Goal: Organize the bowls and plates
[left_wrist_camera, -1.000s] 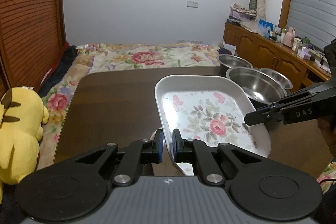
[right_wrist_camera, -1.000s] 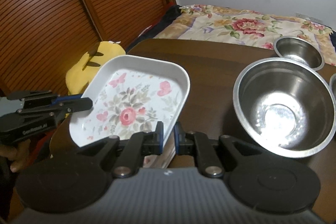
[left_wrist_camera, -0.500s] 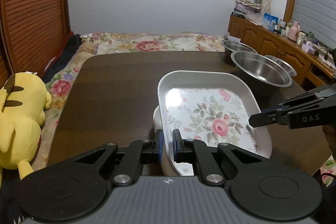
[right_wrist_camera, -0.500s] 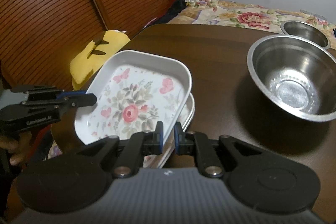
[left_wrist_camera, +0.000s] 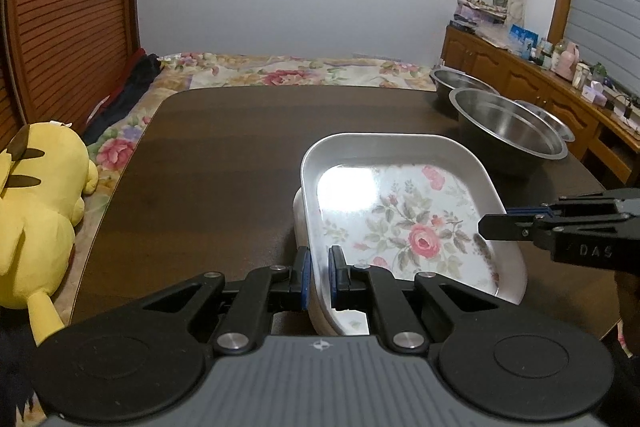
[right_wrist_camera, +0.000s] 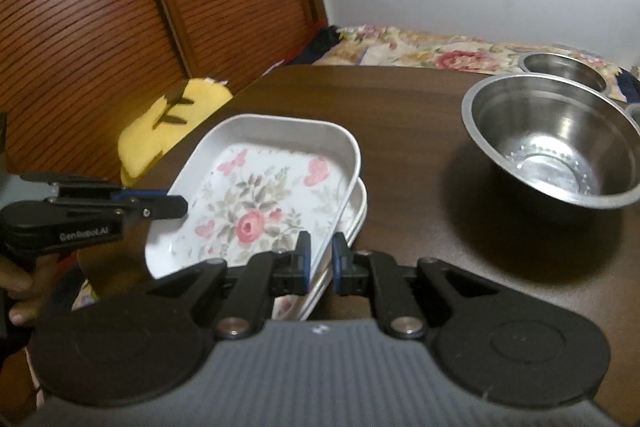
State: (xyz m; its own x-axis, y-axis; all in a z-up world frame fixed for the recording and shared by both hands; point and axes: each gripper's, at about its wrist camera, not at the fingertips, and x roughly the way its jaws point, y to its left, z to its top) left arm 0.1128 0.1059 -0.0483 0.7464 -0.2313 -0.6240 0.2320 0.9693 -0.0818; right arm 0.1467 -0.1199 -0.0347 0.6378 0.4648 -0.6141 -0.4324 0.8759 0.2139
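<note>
A white rectangular plate with a rose pattern [left_wrist_camera: 404, 211] [right_wrist_camera: 260, 203] is held over another white plate [left_wrist_camera: 298, 211] [right_wrist_camera: 356, 211] that lies on the dark table [left_wrist_camera: 224, 155]. My left gripper [left_wrist_camera: 319, 275] is shut on the floral plate's near rim. My right gripper [right_wrist_camera: 320, 263] is shut on its opposite rim and also shows in the left wrist view [left_wrist_camera: 486, 227]; the left gripper also shows in the right wrist view [right_wrist_camera: 182, 207]. The floral plate sits nearly nested on the lower one. Three steel bowls [left_wrist_camera: 508, 131] [right_wrist_camera: 556, 143] stand at the table's right side.
A yellow plush toy [left_wrist_camera: 36, 211] [right_wrist_camera: 168, 123] lies on the floral bedding left of the table. A wooden slatted wardrobe [right_wrist_camera: 100, 27] is behind it. A wooden sideboard [left_wrist_camera: 532, 83] with small items runs along the right wall.
Both grippers have lowered the floral plate from a tilted lift down onto the second white plate on the table. The bowls have not moved.
</note>
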